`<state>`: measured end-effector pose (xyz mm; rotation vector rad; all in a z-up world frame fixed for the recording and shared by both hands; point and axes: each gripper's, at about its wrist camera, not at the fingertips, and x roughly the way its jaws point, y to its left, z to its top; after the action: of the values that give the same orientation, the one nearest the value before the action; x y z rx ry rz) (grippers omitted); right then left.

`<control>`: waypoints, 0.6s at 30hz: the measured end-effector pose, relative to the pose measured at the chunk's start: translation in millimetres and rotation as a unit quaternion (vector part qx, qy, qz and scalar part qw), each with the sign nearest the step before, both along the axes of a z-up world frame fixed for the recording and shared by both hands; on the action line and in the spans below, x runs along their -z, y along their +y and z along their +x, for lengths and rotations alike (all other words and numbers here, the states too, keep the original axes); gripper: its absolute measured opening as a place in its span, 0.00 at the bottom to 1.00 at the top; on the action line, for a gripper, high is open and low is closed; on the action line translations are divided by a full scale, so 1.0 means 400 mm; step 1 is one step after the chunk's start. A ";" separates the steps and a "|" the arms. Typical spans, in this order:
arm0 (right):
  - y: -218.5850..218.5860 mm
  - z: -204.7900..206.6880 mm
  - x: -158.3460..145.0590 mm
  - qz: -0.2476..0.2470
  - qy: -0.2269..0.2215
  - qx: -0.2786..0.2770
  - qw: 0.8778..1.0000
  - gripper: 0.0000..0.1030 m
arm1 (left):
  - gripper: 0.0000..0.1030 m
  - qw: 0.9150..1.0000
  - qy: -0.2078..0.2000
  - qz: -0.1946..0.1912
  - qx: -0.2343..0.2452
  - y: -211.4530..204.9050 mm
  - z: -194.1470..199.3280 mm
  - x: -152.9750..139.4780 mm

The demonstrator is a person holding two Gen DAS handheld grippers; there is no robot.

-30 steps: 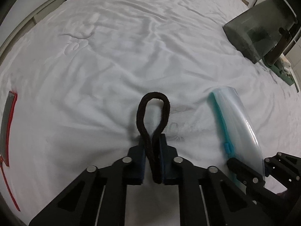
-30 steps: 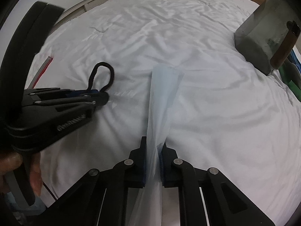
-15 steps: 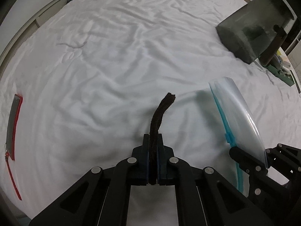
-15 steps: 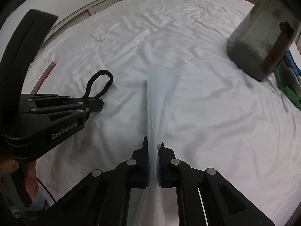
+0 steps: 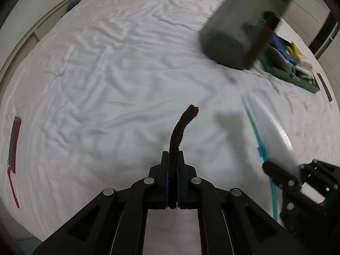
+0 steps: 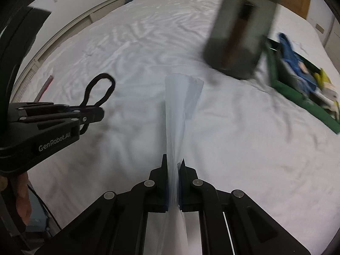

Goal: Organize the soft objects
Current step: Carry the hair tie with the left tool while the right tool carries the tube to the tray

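The left gripper [image 5: 173, 165] has its fingers squeezed tight on a fuzzy dark brown hair loop [image 5: 180, 131]. The right gripper [image 6: 174, 167] pinches a clear floppy plastic bag with a blue zip [image 6: 180, 106]. Both hang above the white bed [image 5: 116, 63]. The bag is just right of the loop, its long side pointing away.

Fuzzy dark hair tie [image 5: 180, 131], glossy clear plastic bag [image 6: 180, 106], wrinkled white cloth sheet [image 5: 127, 63]
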<state>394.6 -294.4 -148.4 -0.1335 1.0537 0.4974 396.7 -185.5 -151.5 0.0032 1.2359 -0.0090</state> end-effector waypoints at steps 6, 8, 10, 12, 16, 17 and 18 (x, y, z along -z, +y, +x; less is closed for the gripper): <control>-0.199 0.019 -0.034 -0.018 -0.005 0.047 0.999 0.05 | 0.03 0.999 0.006 -0.017 0.033 -0.190 0.022 -0.021; -0.271 0.031 -0.042 -0.026 -0.006 0.066 0.997 0.05 | 0.03 0.999 -0.001 -0.021 0.046 -0.269 0.038 -0.035; -0.344 0.046 -0.052 -0.033 -0.009 0.085 0.996 0.05 | 0.03 0.998 -0.006 -0.028 0.058 -0.339 0.050 -0.050; -0.413 0.063 -0.065 -0.041 -0.014 0.103 0.994 0.05 | 0.03 0.997 -0.012 -0.038 0.067 -0.405 0.075 -0.062; -0.540 0.119 -0.095 -0.051 -0.032 0.132 0.989 0.05 | 0.03 0.995 -0.031 -0.055 0.079 -0.533 0.155 -0.096; -0.556 0.126 -0.099 -0.052 -0.036 0.136 0.989 0.05 | 0.03 0.995 -0.037 -0.055 0.081 -0.558 0.176 -0.103; -0.583 0.145 -0.108 -0.050 -0.039 0.142 0.988 0.05 | 0.03 0.994 -0.044 -0.056 0.083 -0.588 0.206 -0.113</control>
<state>452.6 -527.5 -105.4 -0.0886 1.0012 0.1801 479.1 -420.6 -106.1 0.0085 1.1420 -0.2198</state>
